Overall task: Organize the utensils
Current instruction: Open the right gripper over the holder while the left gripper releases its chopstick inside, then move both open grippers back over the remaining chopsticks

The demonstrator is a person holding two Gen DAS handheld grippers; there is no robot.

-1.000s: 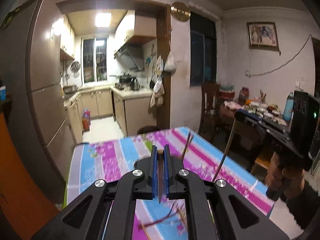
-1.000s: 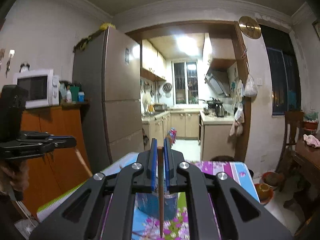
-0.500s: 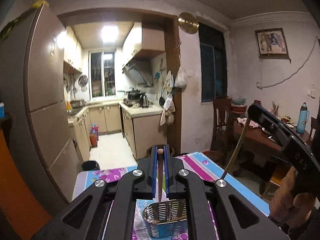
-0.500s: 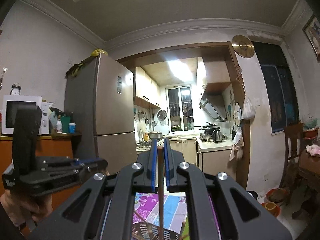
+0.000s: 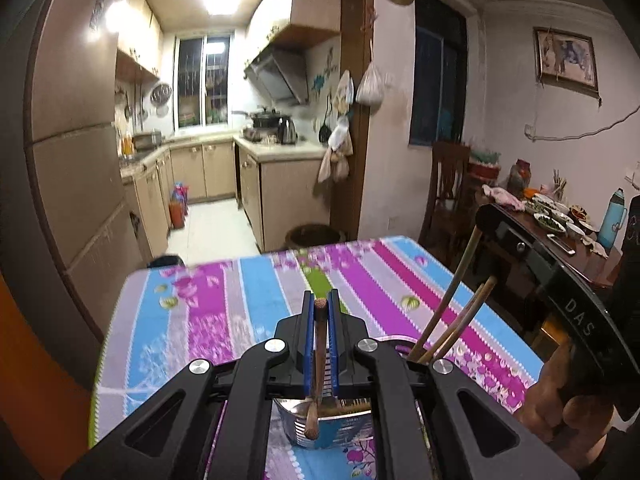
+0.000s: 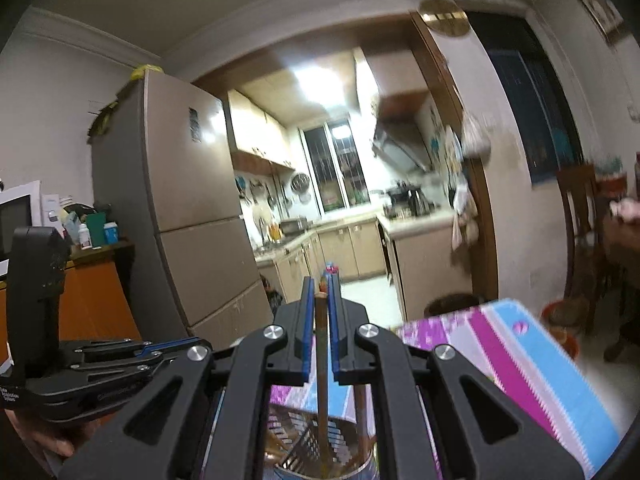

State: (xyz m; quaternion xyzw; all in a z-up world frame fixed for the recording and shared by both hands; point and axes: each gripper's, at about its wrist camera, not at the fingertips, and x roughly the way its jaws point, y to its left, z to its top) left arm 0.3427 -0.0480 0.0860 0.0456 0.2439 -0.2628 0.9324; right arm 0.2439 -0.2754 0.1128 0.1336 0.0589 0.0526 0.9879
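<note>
A chopstick (image 5: 316, 360) is pinched by the left gripper (image 5: 320, 308) and another chopstick (image 6: 321, 360) by the right gripper (image 6: 321, 292), both held above the holder (image 5: 328, 424) at 6 o'clock on the bench (image 5: 240, 300), where several are already stood; release is judged left.

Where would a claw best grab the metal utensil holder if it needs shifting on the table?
Best guess: the upper rim of the utensil holder, from above, one finger inside and one outside the thin wall. It stands upright and open-topped on the striped tablecloth. Come in on the near side: chopsticks lean out toward the right claw. The left claw is shut on a chopstick.
</note>
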